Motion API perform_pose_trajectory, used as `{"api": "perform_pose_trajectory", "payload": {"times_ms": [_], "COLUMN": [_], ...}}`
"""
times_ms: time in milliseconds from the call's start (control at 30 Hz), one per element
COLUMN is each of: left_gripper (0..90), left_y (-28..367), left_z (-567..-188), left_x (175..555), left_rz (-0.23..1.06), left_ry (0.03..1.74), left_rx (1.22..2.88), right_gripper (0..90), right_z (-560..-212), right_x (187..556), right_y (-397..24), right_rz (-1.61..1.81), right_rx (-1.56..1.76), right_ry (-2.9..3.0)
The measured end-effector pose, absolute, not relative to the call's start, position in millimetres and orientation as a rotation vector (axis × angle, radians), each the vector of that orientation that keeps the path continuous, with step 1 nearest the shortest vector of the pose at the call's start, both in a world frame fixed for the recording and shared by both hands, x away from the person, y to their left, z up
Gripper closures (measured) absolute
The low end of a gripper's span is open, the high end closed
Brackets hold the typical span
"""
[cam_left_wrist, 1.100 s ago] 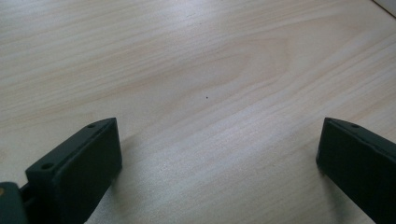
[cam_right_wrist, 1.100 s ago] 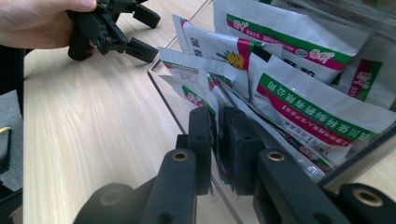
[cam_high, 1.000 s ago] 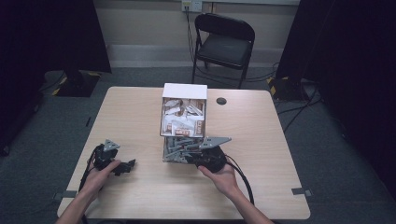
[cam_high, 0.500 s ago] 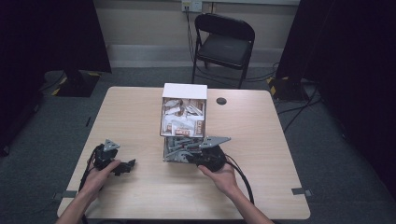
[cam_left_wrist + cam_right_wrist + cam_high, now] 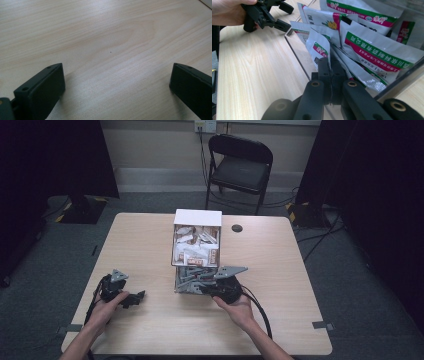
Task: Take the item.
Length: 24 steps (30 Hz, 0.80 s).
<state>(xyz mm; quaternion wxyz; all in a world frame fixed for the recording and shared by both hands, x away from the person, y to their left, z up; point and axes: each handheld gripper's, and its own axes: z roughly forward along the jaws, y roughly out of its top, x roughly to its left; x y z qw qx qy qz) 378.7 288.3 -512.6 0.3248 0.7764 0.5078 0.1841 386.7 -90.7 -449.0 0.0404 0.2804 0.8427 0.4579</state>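
My right gripper point(image 5: 201, 288) reaches into a clear plastic bin point(image 5: 181, 285) in front of a white box point(image 5: 197, 217). Its jaws have just been closing and now meet point(image 5: 331, 63) on the edge of a white sachet point(image 5: 319, 48) with green and magenta print. Several like sachets point(image 5: 377, 53) lean in the bin behind its clear wall point(image 5: 297, 53). My left gripper point(image 5: 138, 297) rests on the wooden table point(image 5: 110, 37) to the left, open point(image 5: 116, 71) with nothing between its jaws. It also shows far off point(image 5: 284, 16), held in a hand.
The white box holds several brown-and-white packets point(image 5: 196, 245). A small black disc point(image 5: 237, 228) lies on the table behind it. A black folding chair point(image 5: 240, 165) stands past the far edge. Bare tabletop point(image 5: 280, 285) lies to both sides.
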Motion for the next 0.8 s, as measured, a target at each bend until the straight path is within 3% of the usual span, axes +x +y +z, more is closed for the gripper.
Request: {"api": "perform_pose_trajectory", "payload": {"times_ms": [800], "left_gripper": [0.0], "left_y": [288.4], "left_z": [-512.6], "left_x": [378.7], "left_rz": [0.483], "left_ry": [1.331], "left_rx": [2.036], "right_gripper": [90.0], "right_z": [-431.7], "right_x": [382.0], "right_y": [-96.6], "right_rz": [1.505], "right_rx": [0.848], "right_ry": [2.534]}}
